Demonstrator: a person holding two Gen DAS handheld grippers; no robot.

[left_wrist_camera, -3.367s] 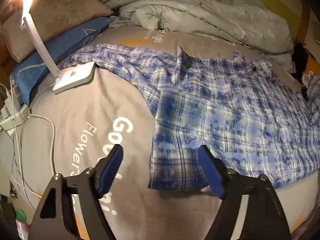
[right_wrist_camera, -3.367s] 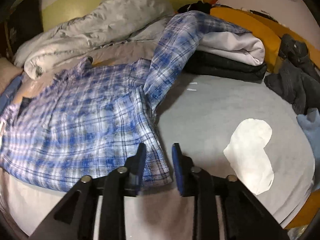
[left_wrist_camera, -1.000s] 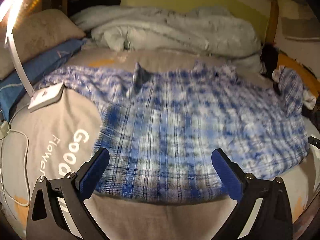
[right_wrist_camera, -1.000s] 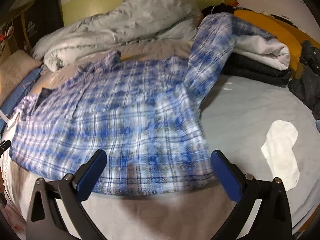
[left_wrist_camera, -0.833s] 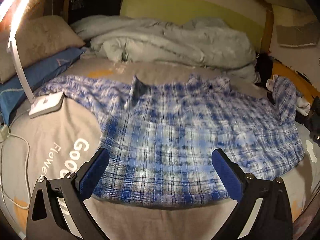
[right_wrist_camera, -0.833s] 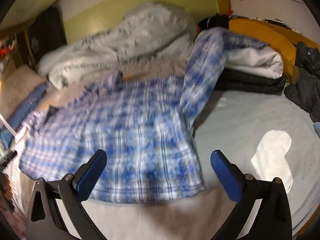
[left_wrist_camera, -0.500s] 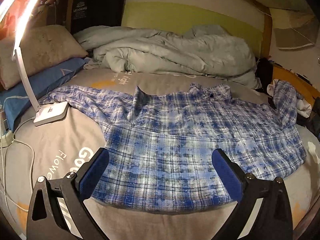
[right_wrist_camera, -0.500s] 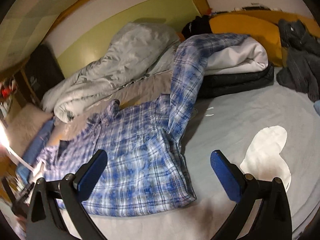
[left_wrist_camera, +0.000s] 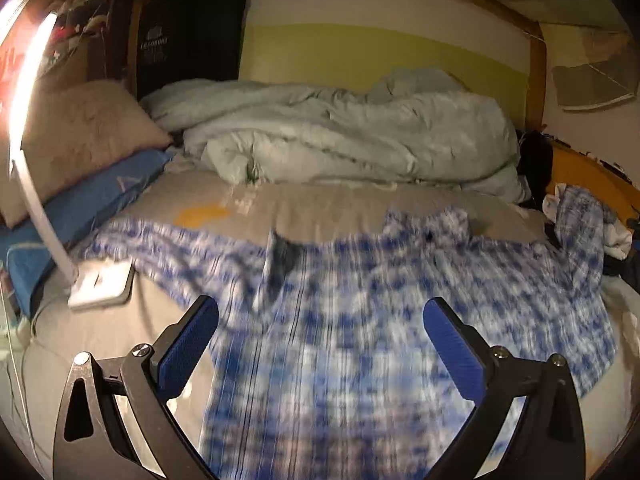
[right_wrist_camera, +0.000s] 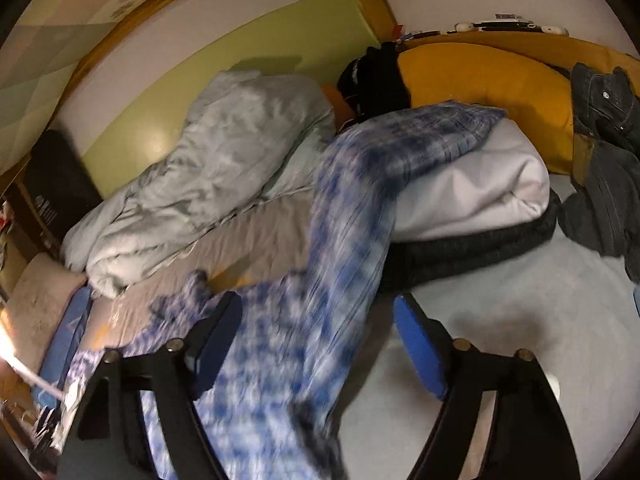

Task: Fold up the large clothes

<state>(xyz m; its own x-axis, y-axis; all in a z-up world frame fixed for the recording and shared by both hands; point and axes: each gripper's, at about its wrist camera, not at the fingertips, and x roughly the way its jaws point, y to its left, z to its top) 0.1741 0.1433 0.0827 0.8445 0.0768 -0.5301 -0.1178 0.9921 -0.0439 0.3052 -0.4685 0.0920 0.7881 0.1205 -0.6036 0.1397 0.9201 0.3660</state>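
Hovering both grippers over plaid shirt [left_wrist_camera: 360,340], spread flat on bed [left_wrist_camera: 320,204] for folding; sleeve [right_wrist_camera: 400,148] draped over folded pile [right_wrist_camera: 480,188]. Left gripper [left_wrist_camera: 320,340] fingers wide, empty; right gripper [right_wrist_camera: 318,344] fingers just closing partway, gripping nothing

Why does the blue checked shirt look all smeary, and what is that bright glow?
Left wrist view: the shirt is motion-blurred, and the lamp glares at the left edge. Right wrist view: the shirt's sleeve smears too; the fisheye lens bends the walls.
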